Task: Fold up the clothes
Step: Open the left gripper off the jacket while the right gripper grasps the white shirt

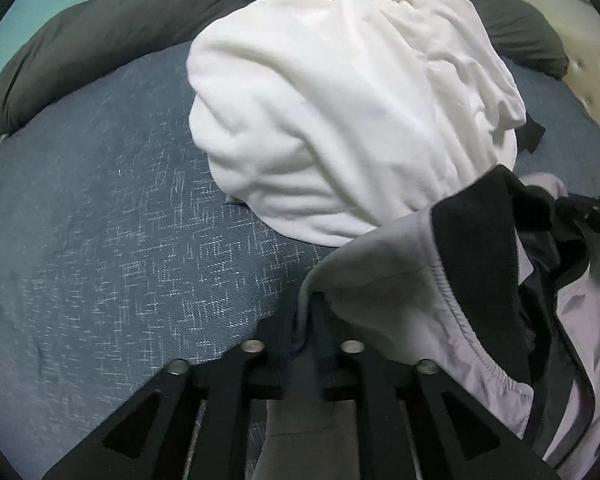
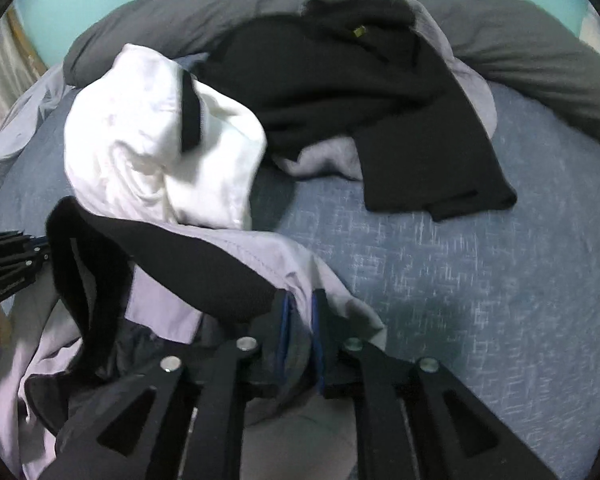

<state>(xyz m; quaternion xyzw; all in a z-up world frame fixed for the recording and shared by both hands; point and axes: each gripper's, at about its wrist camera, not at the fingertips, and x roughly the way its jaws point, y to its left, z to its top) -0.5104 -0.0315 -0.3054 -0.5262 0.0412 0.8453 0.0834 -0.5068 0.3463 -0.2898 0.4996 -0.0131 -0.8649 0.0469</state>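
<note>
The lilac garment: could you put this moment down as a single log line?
stage: laying out | lilac garment: fabric between jaws of both left gripper and right gripper | white garment: crumpled behind | surface: blue bedcover

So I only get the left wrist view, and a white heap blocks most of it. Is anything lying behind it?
Observer: Yes, a black garment sprawls over the bed beyond the white garment.
Operator: Anything on it?
Observer: A small yellow tag near its top.
Operator: And the other tool?
Observer: The right tool has fabric of the lilac jacket between its blue pads.
</note>
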